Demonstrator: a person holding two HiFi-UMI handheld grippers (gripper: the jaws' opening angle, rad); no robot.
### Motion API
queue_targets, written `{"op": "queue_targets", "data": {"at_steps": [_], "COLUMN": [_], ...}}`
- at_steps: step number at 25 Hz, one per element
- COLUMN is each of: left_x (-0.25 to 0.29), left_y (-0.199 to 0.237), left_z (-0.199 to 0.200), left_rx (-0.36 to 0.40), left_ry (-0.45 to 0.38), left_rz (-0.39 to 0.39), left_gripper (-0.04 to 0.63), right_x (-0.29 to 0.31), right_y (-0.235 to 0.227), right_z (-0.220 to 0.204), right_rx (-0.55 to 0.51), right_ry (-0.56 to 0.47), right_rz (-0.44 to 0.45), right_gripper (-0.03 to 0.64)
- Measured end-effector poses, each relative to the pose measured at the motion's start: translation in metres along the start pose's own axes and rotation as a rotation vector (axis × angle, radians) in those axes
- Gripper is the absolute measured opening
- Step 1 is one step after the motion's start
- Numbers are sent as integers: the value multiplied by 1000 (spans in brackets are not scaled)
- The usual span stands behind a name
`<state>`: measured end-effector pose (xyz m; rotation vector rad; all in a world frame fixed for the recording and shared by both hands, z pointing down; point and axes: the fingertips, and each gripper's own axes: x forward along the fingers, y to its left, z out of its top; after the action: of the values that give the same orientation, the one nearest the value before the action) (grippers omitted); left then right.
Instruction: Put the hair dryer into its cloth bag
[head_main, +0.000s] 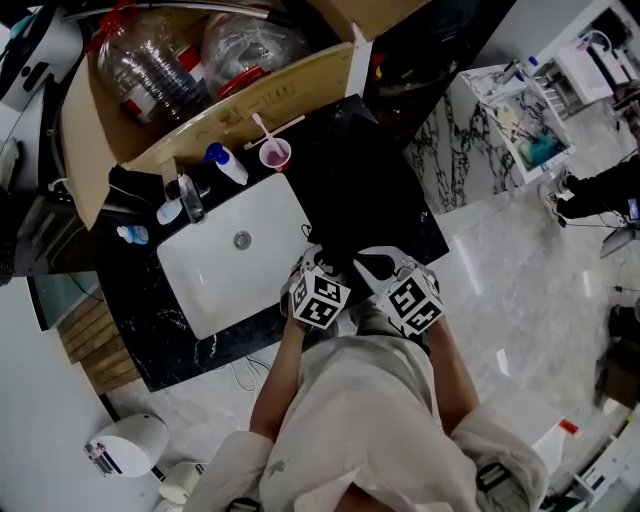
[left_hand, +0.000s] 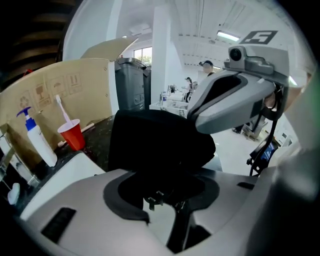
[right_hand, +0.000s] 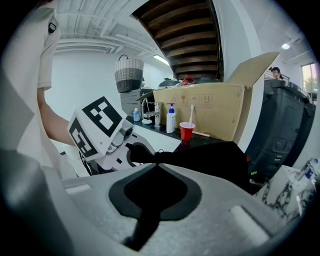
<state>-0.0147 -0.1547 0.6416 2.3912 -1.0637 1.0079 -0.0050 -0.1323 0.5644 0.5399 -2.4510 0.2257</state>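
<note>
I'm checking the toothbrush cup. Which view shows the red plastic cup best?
The left gripper view: the red plastic cup stands large and unblocked, white toothbrush inside. The right gripper view shows it small and distant; the head view looks into it from above.

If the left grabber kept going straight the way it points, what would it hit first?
The black cloth bag: the left gripper pinches its edge, and the cloth fills the line ahead. What lies behind it I cannot tell.
</note>
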Motion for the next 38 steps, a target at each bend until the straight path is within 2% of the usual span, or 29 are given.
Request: {"op": "queue_targets", "data": {"at_steps": [5, 10, 15, 22, 29, 38], "left_x": [14, 31, 29, 6, -30, -63], "left_y": [6, 9, 9, 9, 16, 29], "left_z": [15, 13, 11, 10, 14, 15], "left_rx": [-9, -37, -59, -82, -124, -153], "left_ry": [-52, -70, -82, -113, -207, -301], "left_rz": [26, 40, 41, 53, 69, 97], "left_gripper": [169, 179, 206, 218, 218, 209], "right_x": [3, 8, 8, 6, -2, -10], "right_y": [0, -1, -4, -5, -9, -8], "right_z": [1, -5, -11, -8, -4, 3], "right_rx": [-5, 4, -12, -10, 70, 84], "right_ry": [-4, 9, 22, -5, -79, -133], "right_rz": [16, 19, -18, -66, -119, -173], "right_gripper": [11, 11, 14, 24, 25, 25]}}
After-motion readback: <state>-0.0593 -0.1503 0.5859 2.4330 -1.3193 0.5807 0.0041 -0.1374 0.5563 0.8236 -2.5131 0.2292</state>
